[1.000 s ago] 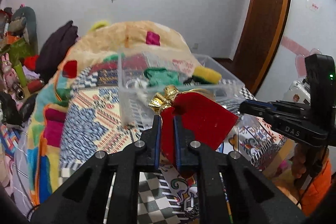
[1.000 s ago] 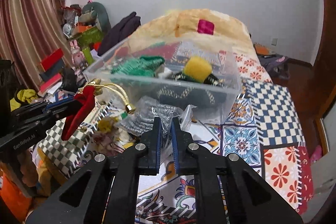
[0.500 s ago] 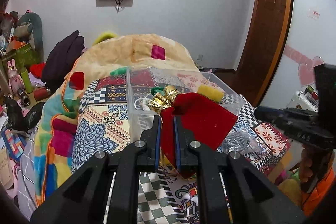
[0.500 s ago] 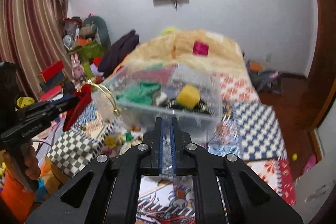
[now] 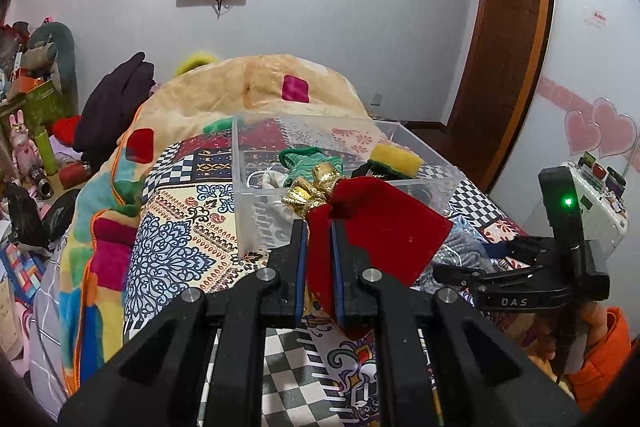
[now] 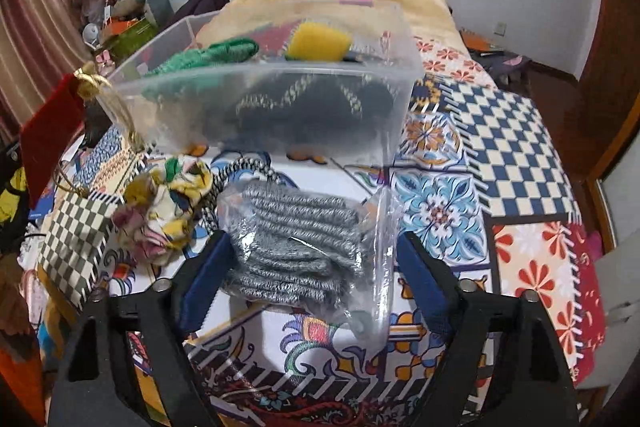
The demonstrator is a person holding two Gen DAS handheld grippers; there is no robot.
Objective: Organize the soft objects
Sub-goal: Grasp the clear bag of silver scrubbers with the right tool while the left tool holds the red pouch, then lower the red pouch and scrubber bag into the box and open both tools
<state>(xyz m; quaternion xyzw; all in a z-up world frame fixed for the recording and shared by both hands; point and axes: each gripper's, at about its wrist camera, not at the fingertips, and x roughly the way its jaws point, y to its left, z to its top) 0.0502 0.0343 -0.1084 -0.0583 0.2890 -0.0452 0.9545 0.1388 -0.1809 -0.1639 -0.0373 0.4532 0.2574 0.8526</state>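
The left tongs pinch a red pouch at frame centre, just short of the clear box, and the right tongs, spread wide around a bagged grey knit, may slip on its loose plastic.

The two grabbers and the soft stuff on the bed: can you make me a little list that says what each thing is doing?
left gripper: shut on the red velvet pouch
pouch tie: gold ribbon, near the clear bin
right gripper: open, jaws either side of the bagged grey knit
grey knit: lying on the patterned bedspread
in the bin: green knit, yellow sponge, dark fabric
beside the knit: floral scrunchie
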